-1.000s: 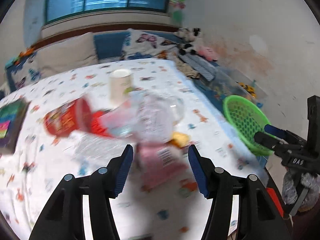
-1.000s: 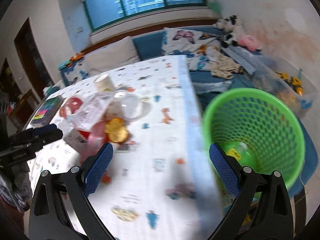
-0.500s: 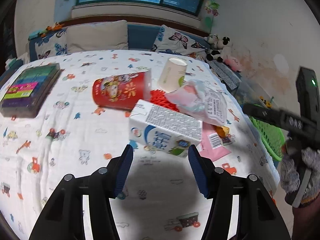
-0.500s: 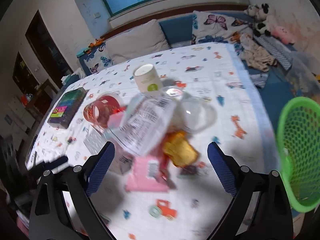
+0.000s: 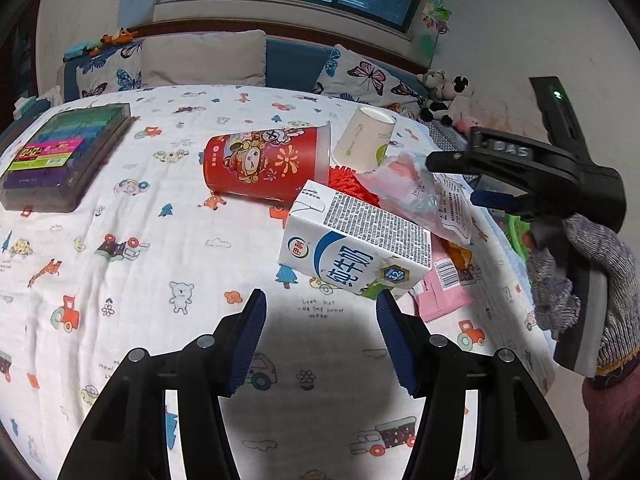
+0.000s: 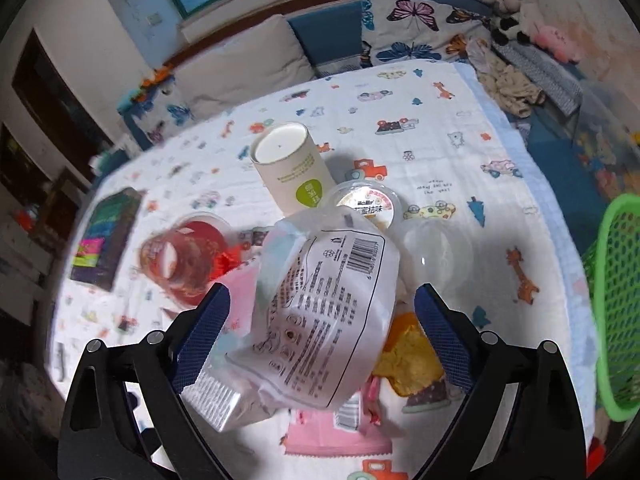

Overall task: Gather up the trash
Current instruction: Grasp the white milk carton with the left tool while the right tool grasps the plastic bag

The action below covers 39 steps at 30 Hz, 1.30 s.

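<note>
A heap of trash lies near the right-hand edge of the surface (image 5: 168, 240), which is covered with a white cloth printed with cartoon vehicles and animals, presumably bunched there to be close to the green plastic mesh basket (image 6: 616, 320) standing just past that edge. What the basket holds cannot be made out from here.

The left tool (image 5: 318, 340) hangs above the cloth, half open and empty, lined up on the white-and-blue milk carton (image 5: 354, 250) lying on its side just ahead of its tips. The right tool (image 6: 322, 338) has its jaws spread wide, narrowed a little in the last moment, with the crinkled white plastic food bag (image 6: 324, 312) between them but not visibly pinched.

Behind the bag a red printed paper tub (image 5: 266, 166) lies tipped over and looks empty, a beige paper cup (image 6: 290, 168) stands upside down, and a clear plastic jelly cup (image 6: 366, 204) is still sealed by its lid. A pink wrapper (image 6: 340, 436) and an orange snack packet (image 6: 410, 360) lie underneath.
</note>
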{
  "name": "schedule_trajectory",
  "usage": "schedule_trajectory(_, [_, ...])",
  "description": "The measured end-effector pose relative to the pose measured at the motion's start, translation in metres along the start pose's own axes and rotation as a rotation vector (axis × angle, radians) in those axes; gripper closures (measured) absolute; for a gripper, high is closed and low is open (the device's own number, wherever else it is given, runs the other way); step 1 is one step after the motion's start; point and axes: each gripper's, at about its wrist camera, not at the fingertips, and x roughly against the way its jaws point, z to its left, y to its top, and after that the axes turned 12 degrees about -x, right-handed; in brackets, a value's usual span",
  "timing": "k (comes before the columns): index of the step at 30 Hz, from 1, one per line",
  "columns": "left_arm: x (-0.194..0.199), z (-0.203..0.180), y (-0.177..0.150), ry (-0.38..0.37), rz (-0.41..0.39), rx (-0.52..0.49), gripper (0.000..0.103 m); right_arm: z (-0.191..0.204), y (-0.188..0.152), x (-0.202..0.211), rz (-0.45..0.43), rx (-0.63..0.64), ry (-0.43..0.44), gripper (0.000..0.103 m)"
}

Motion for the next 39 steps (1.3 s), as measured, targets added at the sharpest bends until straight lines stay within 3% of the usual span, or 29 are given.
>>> schedule_trajectory(3, [-0.001, 0.002, -0.001, -0.004, 0.003, 0.010, 0.047, 0.004, -0.001, -0.012, 0.023, 0.010, -0.027, 0.012])
schedule_trajectory(5, [-0.002, 0.004, -0.001, -0.005, 0.007, 0.015, 0.047, 0.006, -0.003, -0.015, 0.022, 0.024, -0.049, 0.028])
schedule_trajectory(7, [-0.002, 0.006, -0.001, -0.002, 0.011, 0.020, 0.048, 0.004, -0.006, -0.016, 0.022, 0.032, -0.065, 0.032])
schedule_trajectory(11, [-0.002, 0.007, 0.003, -0.001, 0.014, 0.041, 0.048, 0.001, -0.009, -0.007, 0.005, 0.045, -0.057, 0.045])
schedule_trajectory(17, [-0.005, 0.005, 0.015, 0.003, 0.026, 0.091, 0.042, -0.014, -0.012, 0.018, -0.031, 0.047, -0.010, 0.054])
schedule_trajectory(29, [-0.034, -0.001, 0.055, 0.036, 0.090, 0.326, 0.033, -0.057, -0.022, 0.065, -0.083, 0.054, 0.074, 0.055])
schedule_trajectory(39, [-0.062, -0.007, 0.074, 0.096, 0.154, 0.491, 0.033, -0.113, -0.027, 0.084, -0.109, -0.006, 0.056, 0.055])
